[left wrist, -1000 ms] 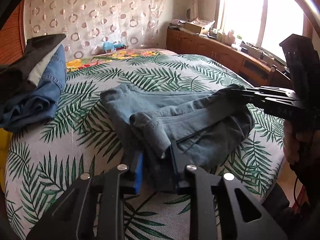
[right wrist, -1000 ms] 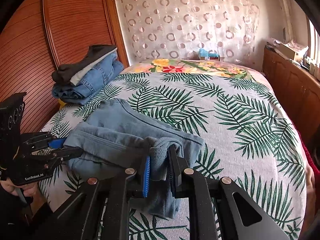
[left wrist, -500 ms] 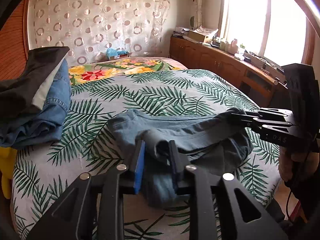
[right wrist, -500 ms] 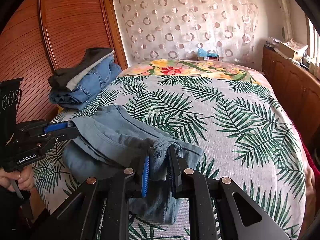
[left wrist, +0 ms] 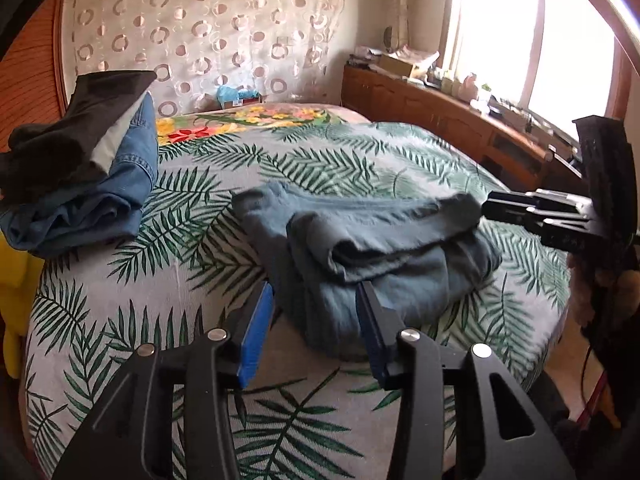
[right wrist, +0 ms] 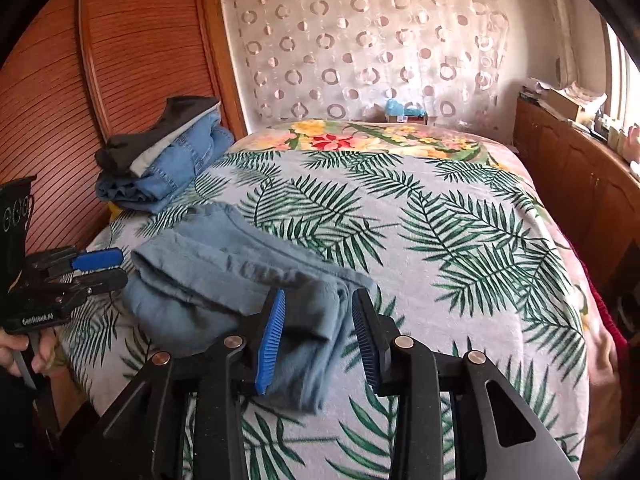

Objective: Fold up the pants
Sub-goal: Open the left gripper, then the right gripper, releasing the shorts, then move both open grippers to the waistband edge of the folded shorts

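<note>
Grey-blue pants (left wrist: 372,248) lay folded; your left gripper (left wrist: 316,320) and right gripper (right wrist: 318,336), jaws opening, pads off cloth—you needed to back out toward 6 o'clock without snagging.

Grey-blue pants (left wrist: 372,248) lying folded in rumpled bundle on bed (left wrist: 120,320), near edge, layers overlapping.

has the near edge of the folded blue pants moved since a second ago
Yes. In the left wrist view the blue pants dropped out of the left hand-held gripper, whose jaws are opening, and now lie flat on the palm-leaf bedspread, fold finished.
</note>
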The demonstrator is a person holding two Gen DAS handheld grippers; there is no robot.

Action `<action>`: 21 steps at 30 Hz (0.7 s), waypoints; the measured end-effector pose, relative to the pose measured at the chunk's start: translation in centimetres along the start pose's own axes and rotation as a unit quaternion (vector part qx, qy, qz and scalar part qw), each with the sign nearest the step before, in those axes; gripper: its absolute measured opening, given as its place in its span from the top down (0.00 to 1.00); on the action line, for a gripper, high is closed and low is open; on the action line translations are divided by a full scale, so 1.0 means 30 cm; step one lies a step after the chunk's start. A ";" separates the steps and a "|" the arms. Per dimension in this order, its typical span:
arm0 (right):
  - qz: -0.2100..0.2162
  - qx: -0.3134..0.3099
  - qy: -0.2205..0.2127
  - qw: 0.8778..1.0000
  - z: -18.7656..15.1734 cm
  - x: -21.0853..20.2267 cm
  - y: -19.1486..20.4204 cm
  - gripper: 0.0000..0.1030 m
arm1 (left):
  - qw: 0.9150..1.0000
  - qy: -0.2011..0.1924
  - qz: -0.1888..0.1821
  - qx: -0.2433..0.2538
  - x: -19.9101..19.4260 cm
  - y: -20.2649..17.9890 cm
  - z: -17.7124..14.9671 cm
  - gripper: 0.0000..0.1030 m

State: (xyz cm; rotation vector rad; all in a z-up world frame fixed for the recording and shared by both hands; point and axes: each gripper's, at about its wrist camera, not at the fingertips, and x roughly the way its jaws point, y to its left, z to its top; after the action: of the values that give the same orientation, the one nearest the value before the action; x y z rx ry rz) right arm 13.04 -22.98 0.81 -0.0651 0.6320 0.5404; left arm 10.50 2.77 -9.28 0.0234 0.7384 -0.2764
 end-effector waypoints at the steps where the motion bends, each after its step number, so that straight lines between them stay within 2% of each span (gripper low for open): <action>1: -0.001 -0.004 0.004 1.000 -0.009 -0.004 0.002 0.65 | 1.000 0.005 0.003 0.003 0.010 -0.001 -0.003 0.57; 7: -0.002 -0.036 0.039 0.999 -0.042 0.022 0.027 0.65 | 1.000 0.022 -0.001 -0.009 0.075 0.016 0.007 0.57; 16: -0.035 -0.053 0.074 0.995 0.039 0.115 0.023 0.65 | 0.999 0.031 0.010 -0.005 0.143 0.018 0.082 0.57; 18: -0.036 -0.052 0.075 0.995 0.065 0.134 0.017 0.65 | 0.999 0.030 0.014 -0.010 0.152 0.027 0.104 0.57; 21: -0.042 -0.047 0.052 0.997 0.112 0.134 0.015 0.65 | 0.999 0.031 0.016 -0.021 0.175 0.039 0.137 0.57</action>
State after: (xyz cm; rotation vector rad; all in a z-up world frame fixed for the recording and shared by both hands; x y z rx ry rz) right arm 17.35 -20.01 1.26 -0.2093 0.7018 0.4869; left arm 17.22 2.16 -9.82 0.0041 0.8040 -0.2305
